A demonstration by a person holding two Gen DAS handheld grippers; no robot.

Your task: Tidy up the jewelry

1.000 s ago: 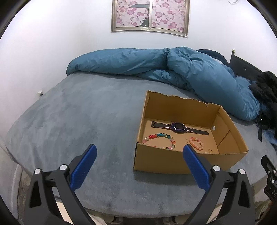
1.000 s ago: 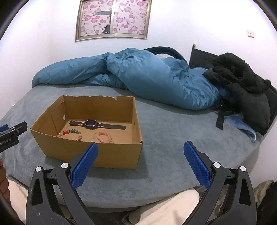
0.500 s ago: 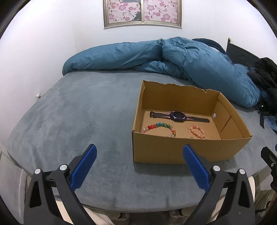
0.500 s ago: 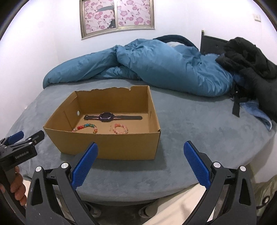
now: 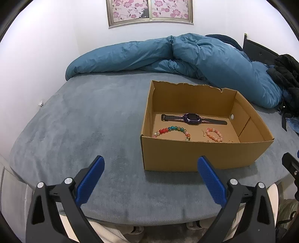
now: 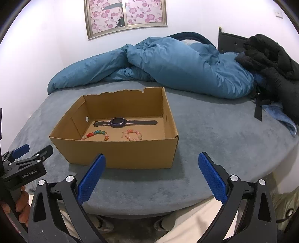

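Observation:
An open cardboard box (image 5: 196, 155) (image 6: 119, 151) sits on the grey bed. Inside lie a purple watch (image 5: 192, 118) (image 6: 119, 122), a multicoloured bead bracelet (image 5: 172, 130) (image 6: 96, 134) and a pink bead bracelet (image 5: 214, 134) (image 6: 131, 135). My left gripper (image 5: 150, 164) is open and empty, in front of the box's near left corner. My right gripper (image 6: 151, 162) is open and empty, in front of the box's near wall. The left gripper also shows in the right wrist view (image 6: 29, 153), left of the box.
A rumpled blue duvet (image 5: 186, 54) (image 6: 168, 63) lies behind the box. Black clothing (image 6: 274, 61) is piled at the right. The grey bed surface (image 5: 84, 121) spreads to the left of the box. A floral picture (image 5: 150, 11) hangs on the white wall.
Both views have steadied and drawn slightly closer to the box, which now sits more level in frame. Both grippers stay open. The items in the box have not moved.

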